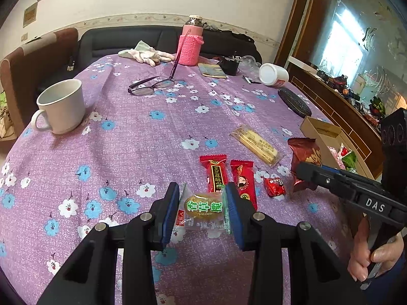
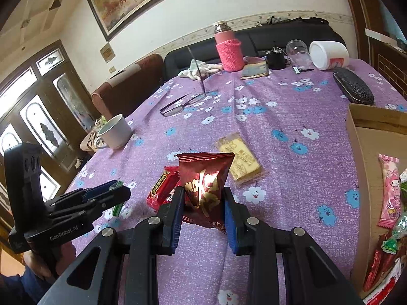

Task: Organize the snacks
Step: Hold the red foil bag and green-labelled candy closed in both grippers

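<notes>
Left wrist view, L to R: my left gripper [image 1: 202, 209] pinches the clear-wrapped olive snack [image 1: 203, 207] at bottom centre. Two red packets [image 1: 229, 175], a small red candy [image 1: 273, 185] and the yellow bar [image 1: 257, 145] lie loose on the cloth, centre-right. My right gripper [image 2: 203, 203] clamps the dark red pouch [image 2: 206, 178]. Cardboard box [image 1: 320, 127] at right edge already holds several snacks. Roughly halfway, I'd judge: two in hand, four left.
</notes>
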`<state>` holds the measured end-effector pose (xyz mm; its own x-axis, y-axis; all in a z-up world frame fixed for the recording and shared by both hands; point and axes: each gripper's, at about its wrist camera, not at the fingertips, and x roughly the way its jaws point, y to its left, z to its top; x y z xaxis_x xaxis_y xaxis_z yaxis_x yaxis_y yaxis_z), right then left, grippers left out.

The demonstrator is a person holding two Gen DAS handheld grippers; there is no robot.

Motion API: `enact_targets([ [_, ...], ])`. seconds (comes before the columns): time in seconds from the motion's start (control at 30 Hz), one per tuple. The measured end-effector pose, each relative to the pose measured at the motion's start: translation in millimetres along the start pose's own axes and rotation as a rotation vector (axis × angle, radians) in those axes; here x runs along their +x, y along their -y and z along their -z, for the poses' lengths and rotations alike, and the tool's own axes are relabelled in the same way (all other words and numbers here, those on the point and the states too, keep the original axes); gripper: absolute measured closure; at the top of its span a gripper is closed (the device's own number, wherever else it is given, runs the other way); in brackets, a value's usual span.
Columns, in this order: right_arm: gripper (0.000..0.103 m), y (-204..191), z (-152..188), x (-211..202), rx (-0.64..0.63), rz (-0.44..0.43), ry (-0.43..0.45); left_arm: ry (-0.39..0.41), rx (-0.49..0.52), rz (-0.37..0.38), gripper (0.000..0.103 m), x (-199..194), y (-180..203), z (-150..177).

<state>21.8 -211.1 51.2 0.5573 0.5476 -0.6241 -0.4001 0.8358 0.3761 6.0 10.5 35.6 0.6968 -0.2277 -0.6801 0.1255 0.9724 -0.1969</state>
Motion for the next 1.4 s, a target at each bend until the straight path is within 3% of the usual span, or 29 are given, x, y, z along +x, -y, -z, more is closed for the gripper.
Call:
enact_targets([
  [0.53,0.072,13,-2,-8,0.005,0.096,0.064,-0.014,0.011,-0.002,0.067,7,3,0],
  [1.4,0.072,19,-1,-8,0.02,0.093,0.064,-0.022,0.018,0.031,0.066,6,8,2],
])
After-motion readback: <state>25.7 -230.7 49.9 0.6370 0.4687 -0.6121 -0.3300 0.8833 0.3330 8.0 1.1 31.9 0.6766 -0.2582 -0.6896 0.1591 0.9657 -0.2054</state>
